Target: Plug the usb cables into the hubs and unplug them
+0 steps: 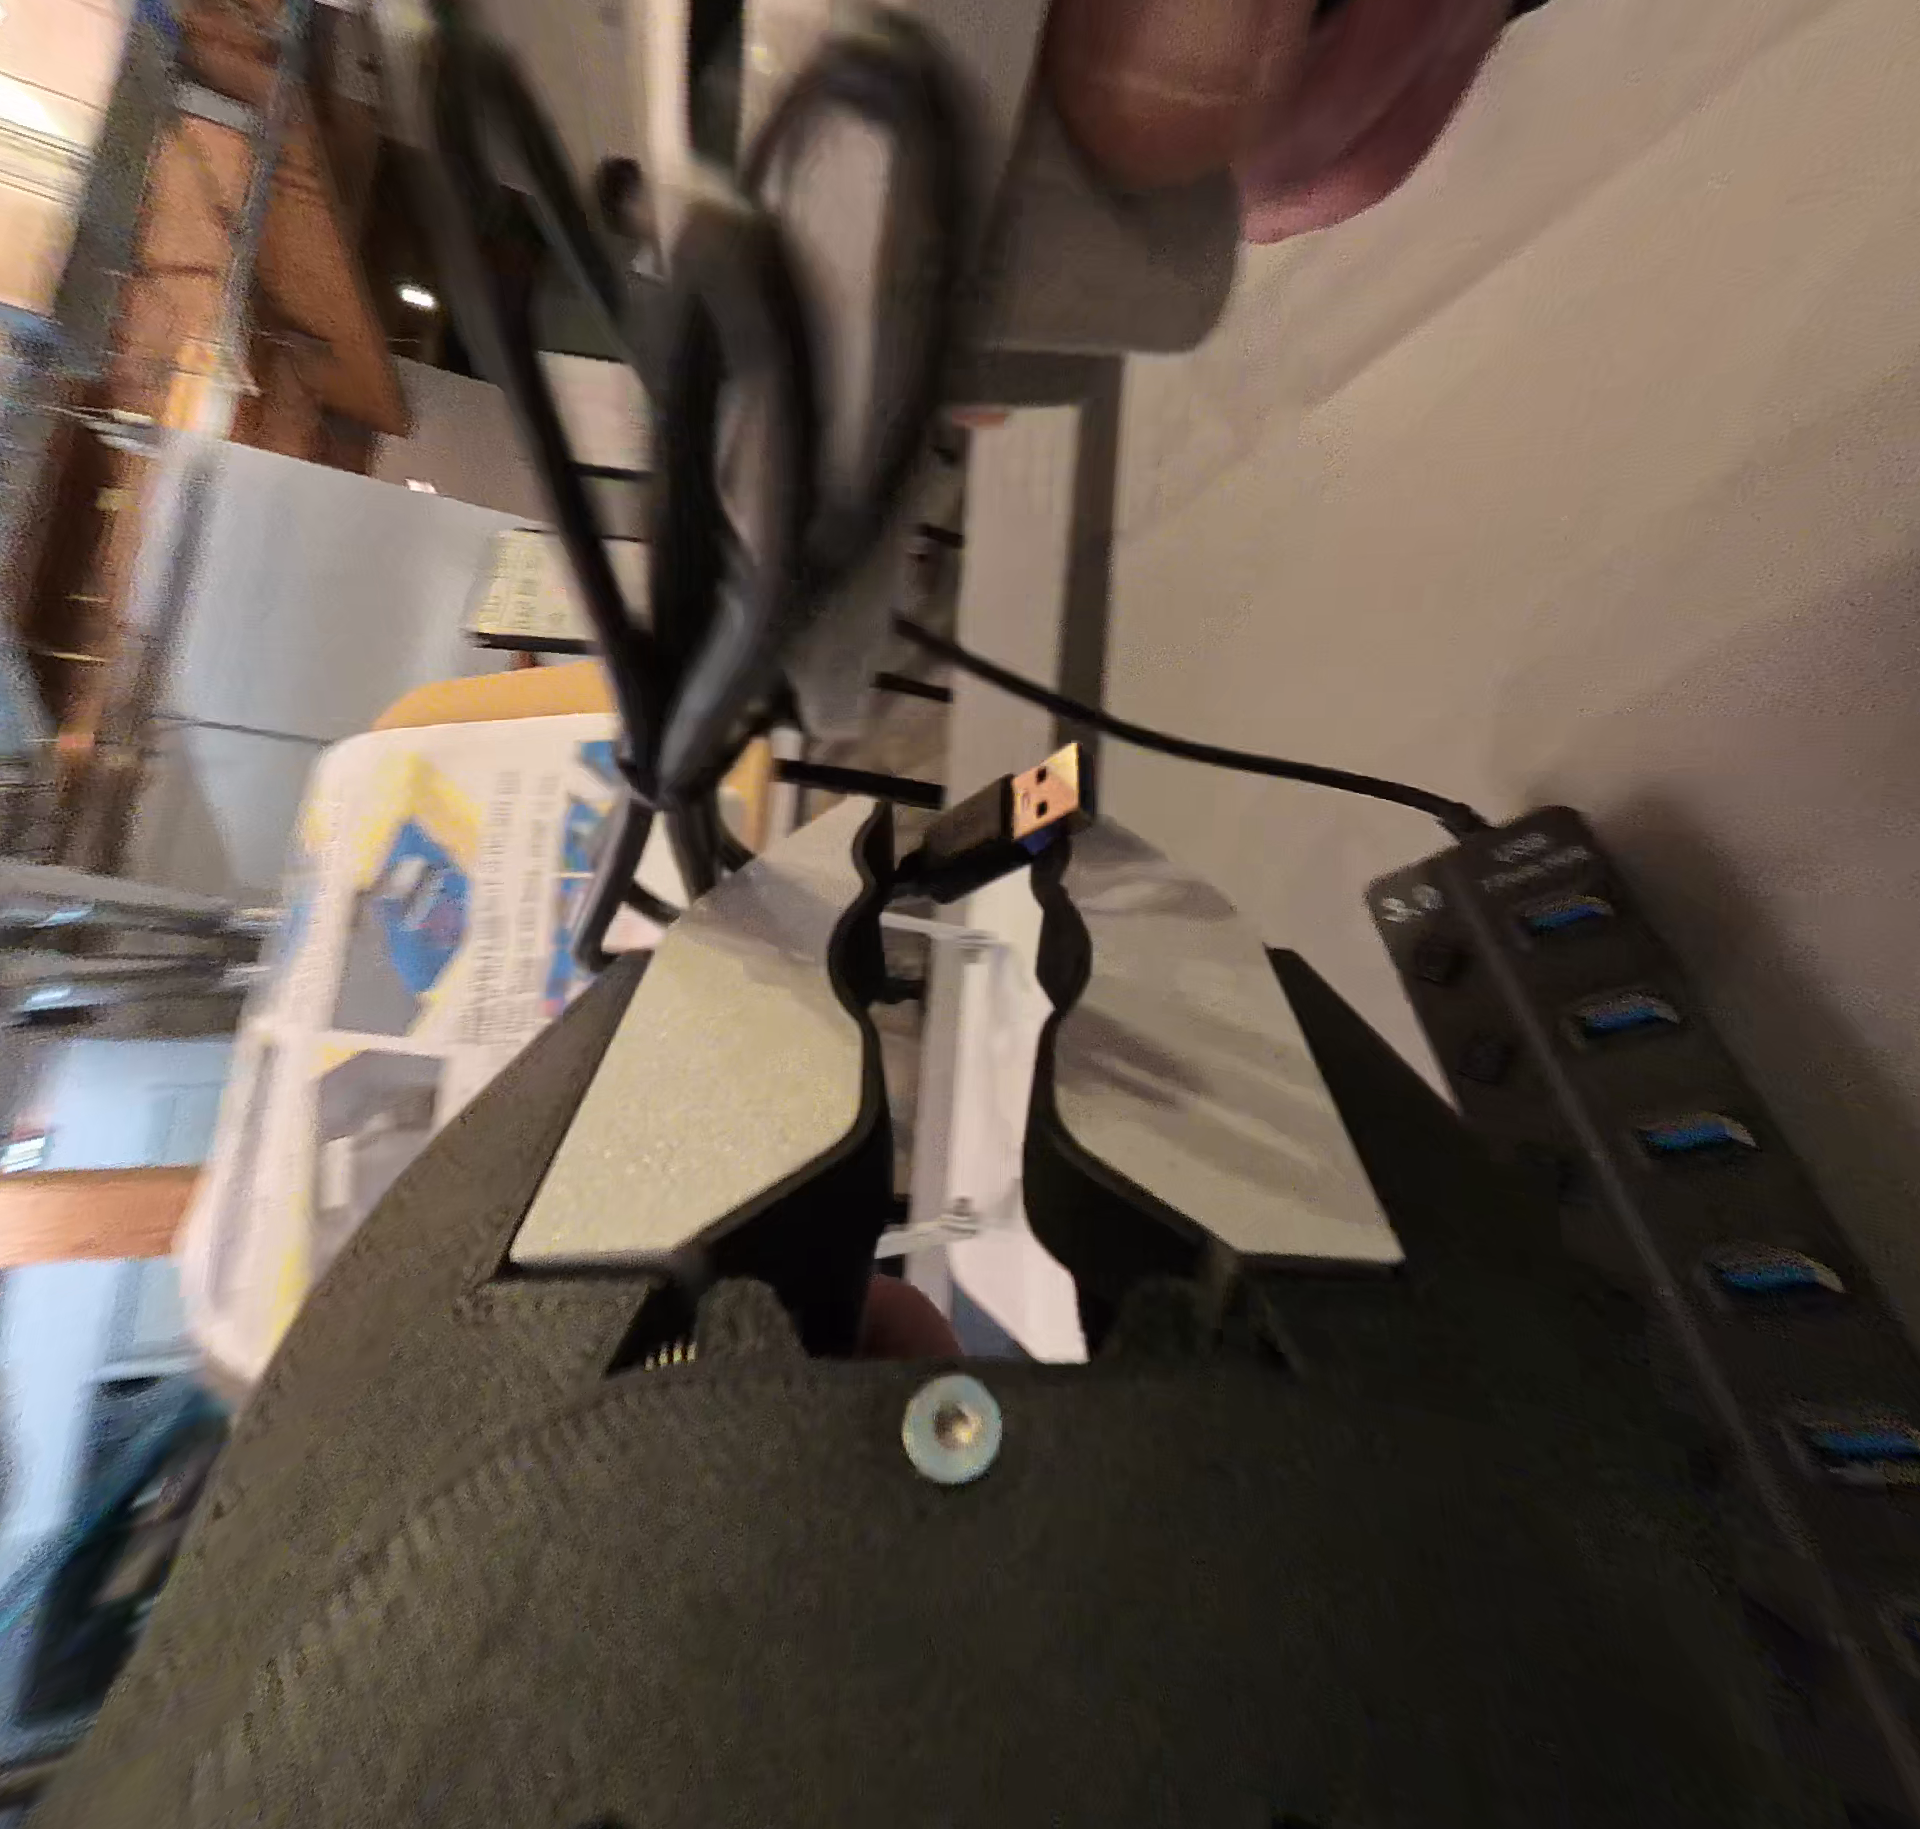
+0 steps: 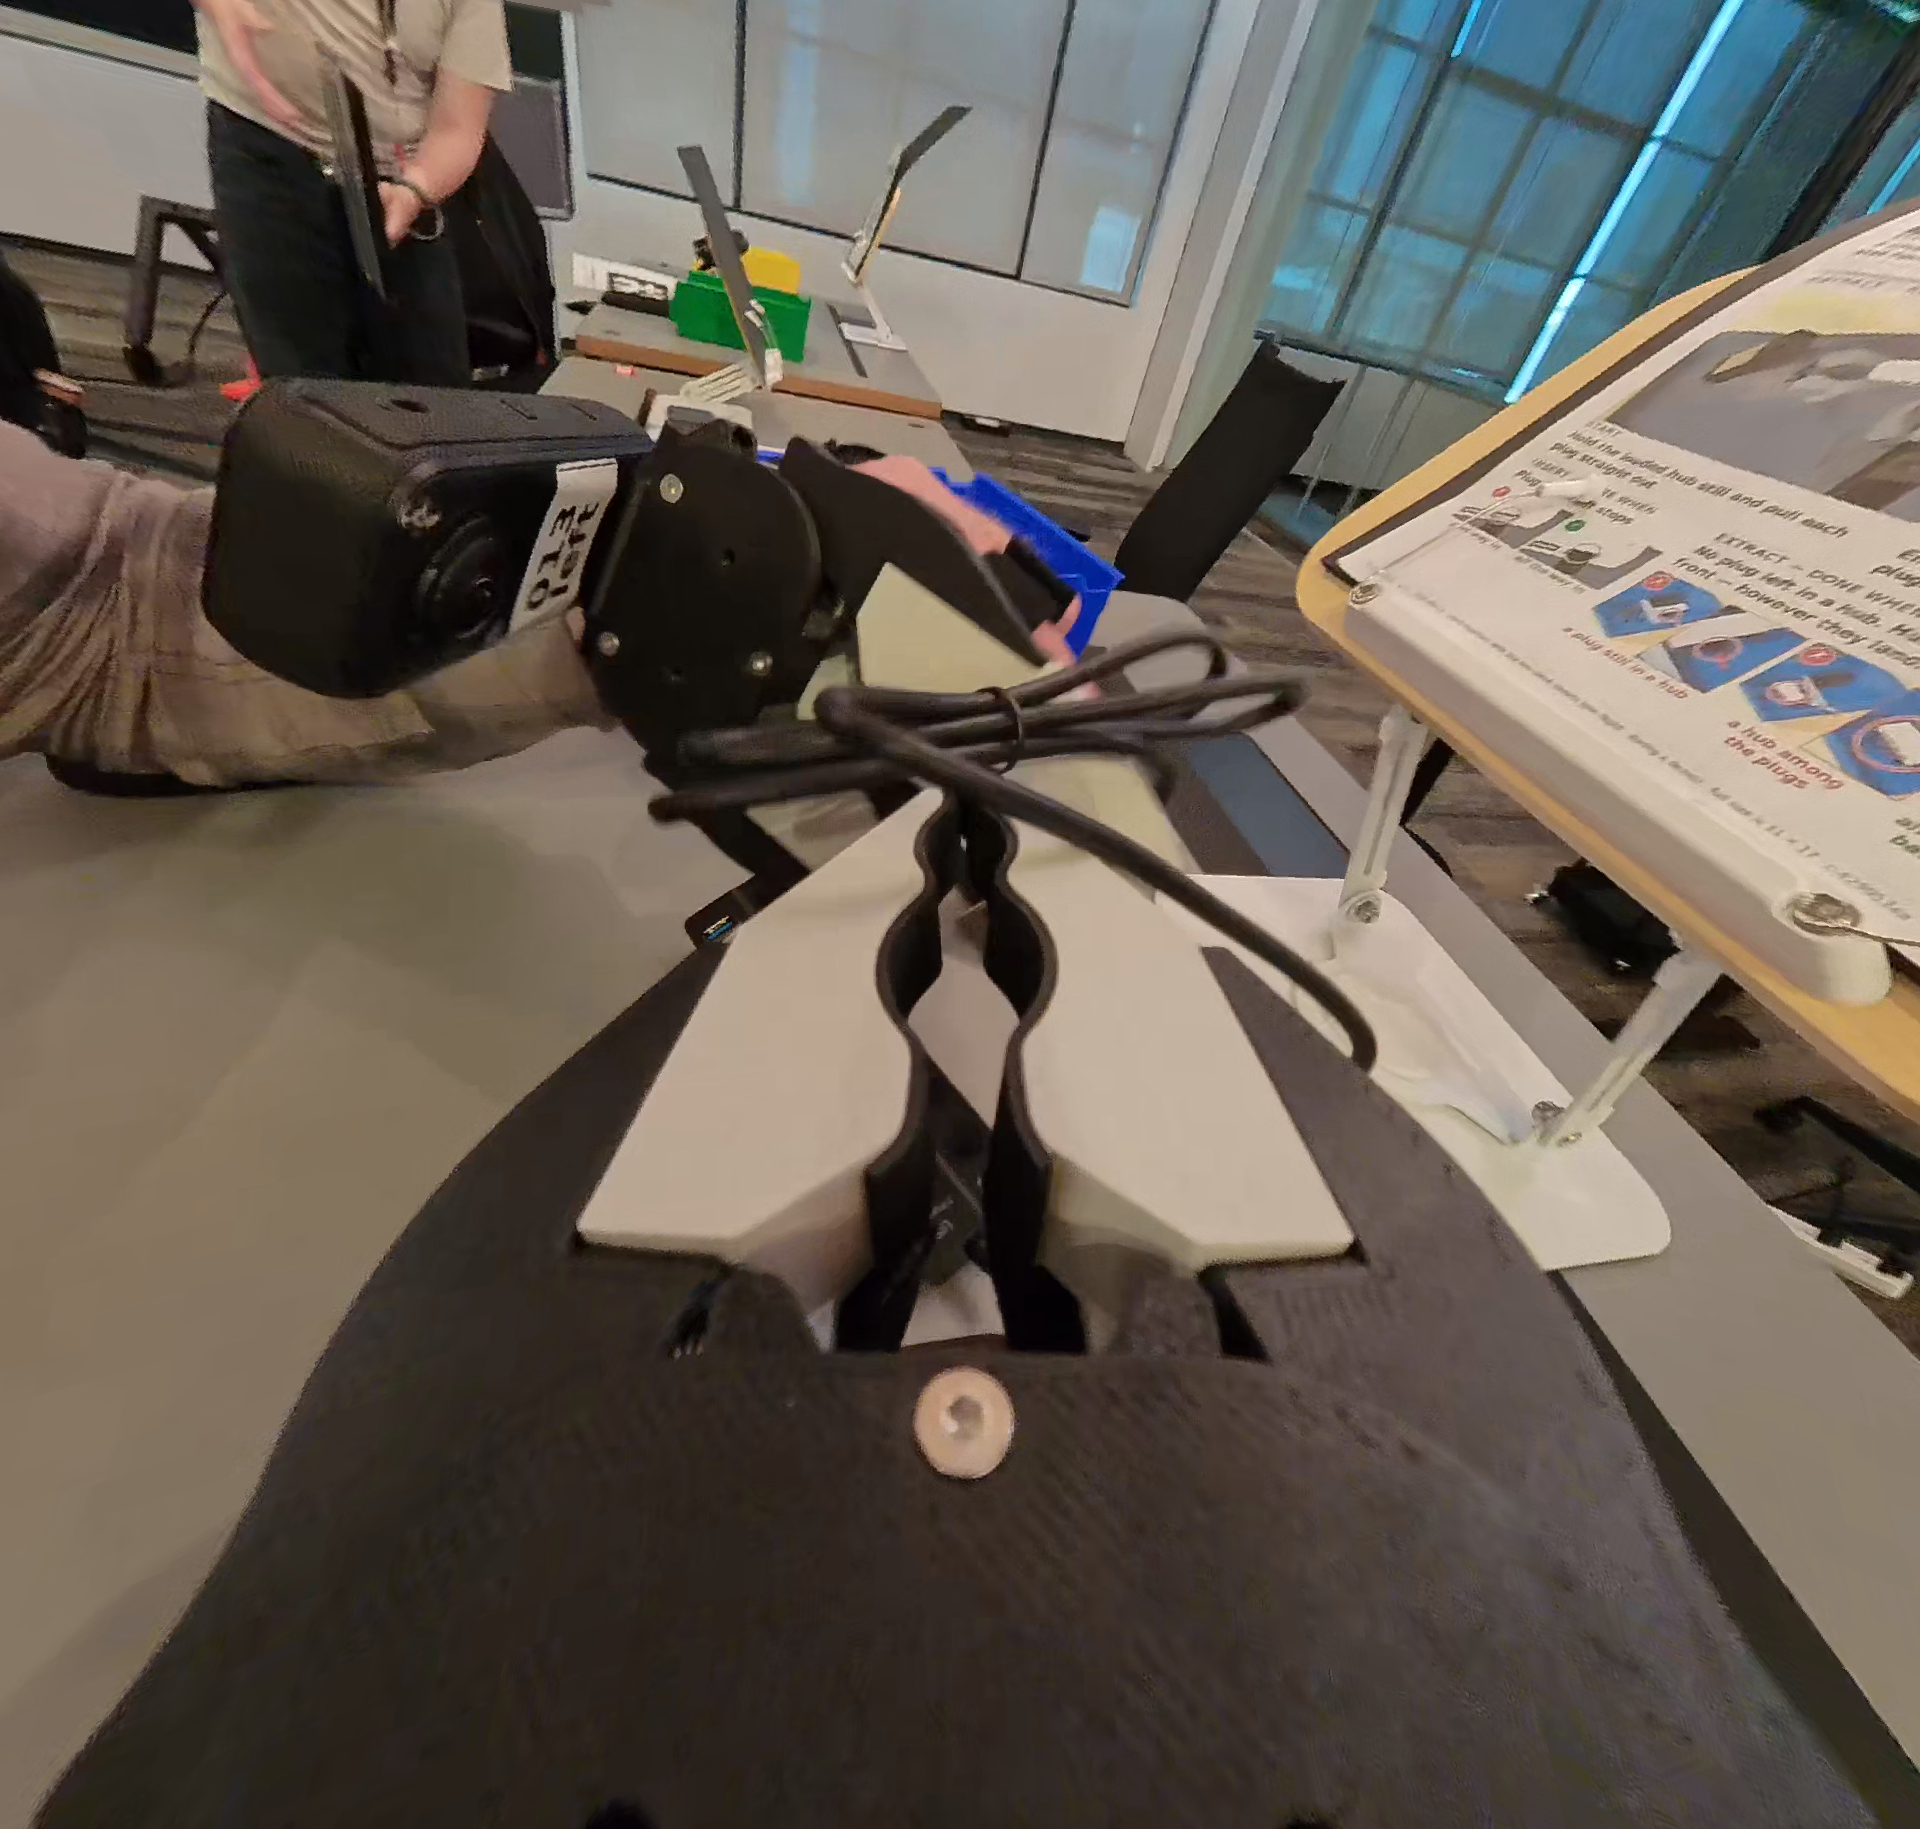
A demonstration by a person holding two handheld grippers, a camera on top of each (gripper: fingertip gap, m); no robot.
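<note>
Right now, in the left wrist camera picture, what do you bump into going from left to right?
Printed instruction sheet → bundled black cable → USB plug held at the left gripper tips → black USB hub with blue ports.

Left wrist view was motion-blurred: the bundled black cable [image 1: 790,408] and far room smeared. Black USB hub [image 1: 1662,1135] ran off the right edge; its far ports were not visible. USB plug [image 1: 1013,818] was at the left gripper [image 1: 961,844] fingertips; the plug's cable behind the fingers was hidden. In the right wrist view, the instruction board [image 2: 1662,574] was cut by the right edge. What the right gripper [image 2: 961,844] held between the fingers was mostly hidden.
</note>
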